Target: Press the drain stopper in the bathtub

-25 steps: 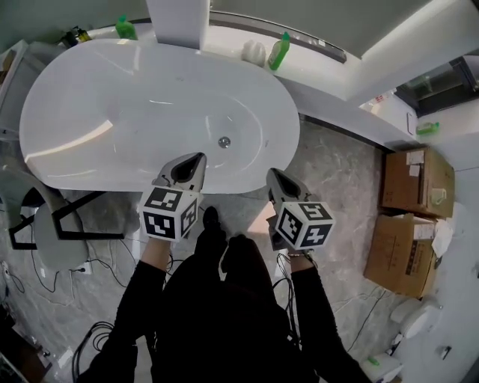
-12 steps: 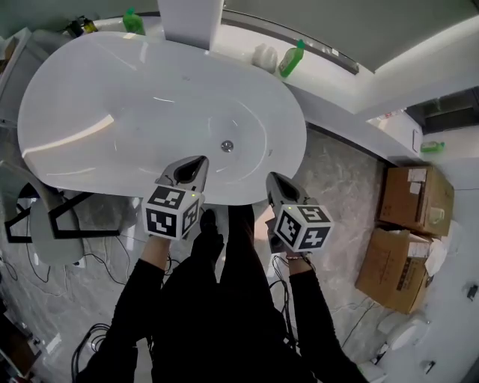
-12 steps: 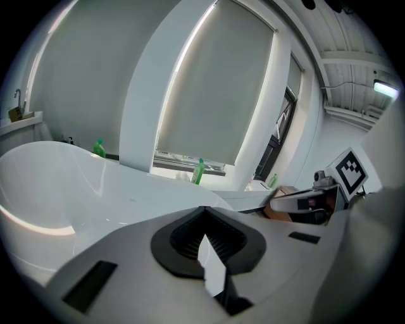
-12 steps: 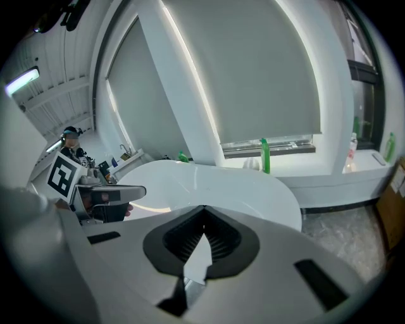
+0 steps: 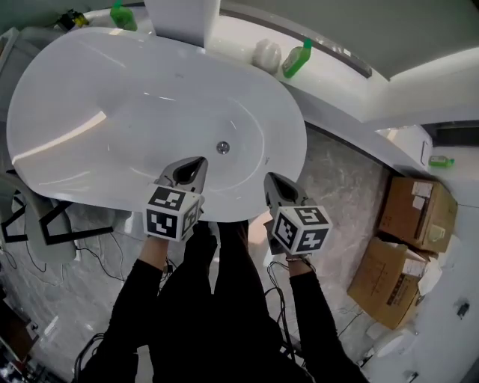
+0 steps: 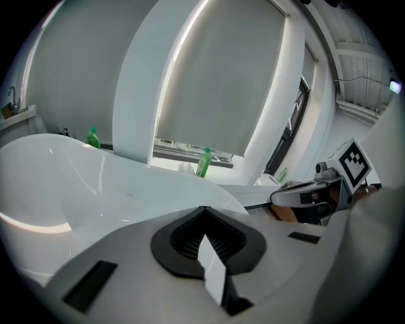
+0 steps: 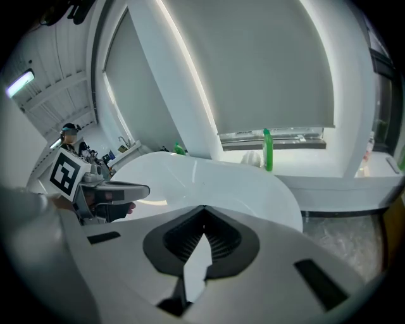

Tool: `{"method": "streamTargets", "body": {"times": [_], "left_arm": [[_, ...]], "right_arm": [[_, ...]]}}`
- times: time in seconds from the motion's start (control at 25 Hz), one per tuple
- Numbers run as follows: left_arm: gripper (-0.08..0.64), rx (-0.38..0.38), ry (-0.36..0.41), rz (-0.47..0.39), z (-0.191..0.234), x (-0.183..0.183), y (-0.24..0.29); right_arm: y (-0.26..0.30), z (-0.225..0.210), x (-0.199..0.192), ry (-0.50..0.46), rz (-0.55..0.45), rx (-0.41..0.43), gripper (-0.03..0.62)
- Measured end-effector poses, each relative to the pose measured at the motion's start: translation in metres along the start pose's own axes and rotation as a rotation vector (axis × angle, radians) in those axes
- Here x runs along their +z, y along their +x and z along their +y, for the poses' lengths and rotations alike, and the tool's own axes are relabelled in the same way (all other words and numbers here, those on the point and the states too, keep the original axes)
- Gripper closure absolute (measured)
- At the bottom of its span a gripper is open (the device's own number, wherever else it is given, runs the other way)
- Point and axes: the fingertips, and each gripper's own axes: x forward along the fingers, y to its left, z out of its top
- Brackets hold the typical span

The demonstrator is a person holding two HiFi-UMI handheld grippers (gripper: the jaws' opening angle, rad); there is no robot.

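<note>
Head view: one white oval bathtub (image 5: 90, 97), glossy and smooth. Its single drain stopper (image 5: 222, 147), a small round metal disc, sits on the tub floor. The left gripper (image 5: 200, 159) points into the tub from the near rim. The stopper lies just beyond its tips and a touch to the right, clearly apart from them. The right gripper (image 5: 269, 178) is further right, with its tips at the tub's near rim and farther from the stopper. Three green bottles: one (image 5: 120, 15) behind the tub's far end, one (image 5: 297, 60) on the white ledge, one (image 5: 441, 161) off right. Two cardboard boxes (image 5: 419, 213) stand on the grey marbled floor.

Left gripper view: the left gripper (image 6: 203, 210) is clenched, its ribbed black pads meeting at the tips with nothing between them. The tub's curved rim (image 6: 95, 183) sweeps ahead.

Right gripper view: the right gripper (image 7: 203, 209) is also closed tip to tip and empty, with the tub's rim (image 7: 209, 180) beyond it.
</note>
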Motion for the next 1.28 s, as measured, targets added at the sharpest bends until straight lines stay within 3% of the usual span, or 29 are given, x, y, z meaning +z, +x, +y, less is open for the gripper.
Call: {"method": "streamTargets", "body": {"times": [0.48, 0.8, 1.0, 1.28], "left_arm": [[0.555, 0.136, -0.093, 0.097, 0.033, -0.034, 0.097], [0.555, 0.141, -0.118, 0.137, 0.055, -0.066, 0.155], [0.555, 0.135, -0.133, 0.178, 0.072, -0.099, 0.191], [0.555, 0.121, -0.135, 0.243, 0.099, -0.144, 0.236]], "right_arm": [[0.089, -0.060, -0.001, -0.059, 0.136, 0.121, 0.592], [0.155, -0.085, -0.041, -0.076, 0.236, 0.160, 0.592], [0.204, -0.093, -0.069, -0.104, 0.284, 0.151, 0.592], [0.262, -0.104, -0.106, -0.069, 0.341, 0.124, 0.591]]}}
